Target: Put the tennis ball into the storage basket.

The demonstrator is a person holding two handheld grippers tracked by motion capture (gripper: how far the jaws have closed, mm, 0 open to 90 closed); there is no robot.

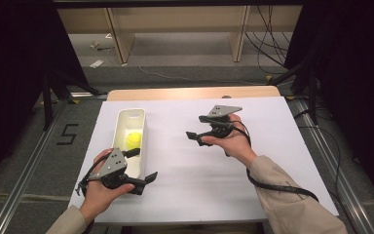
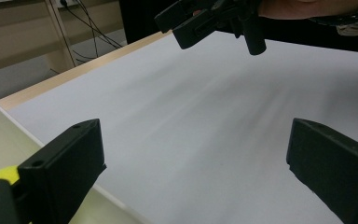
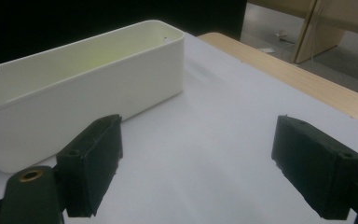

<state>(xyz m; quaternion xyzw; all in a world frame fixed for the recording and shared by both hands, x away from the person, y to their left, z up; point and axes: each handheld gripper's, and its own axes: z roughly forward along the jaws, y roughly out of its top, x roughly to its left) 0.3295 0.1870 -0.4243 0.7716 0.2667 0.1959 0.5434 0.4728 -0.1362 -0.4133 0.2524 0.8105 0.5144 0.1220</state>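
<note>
Grippers [image 1: 197,138] beside lengthwise white bin [image 1: 139,117]

Even overhead light keeps the white bench [image 1: 253,161] bright while its surroundings fall into darkness, shadows stay soft, and both gripper views look grainy, with streaky motion blur across the bench surface.

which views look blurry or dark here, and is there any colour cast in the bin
High view: sharp and evenly lit on the white table, black at both sides. Left gripper view: the table surface is streaked with motion blur. Right gripper view: dim, black background, a faint yellow-green glow on the white bin's inner wall.
</note>
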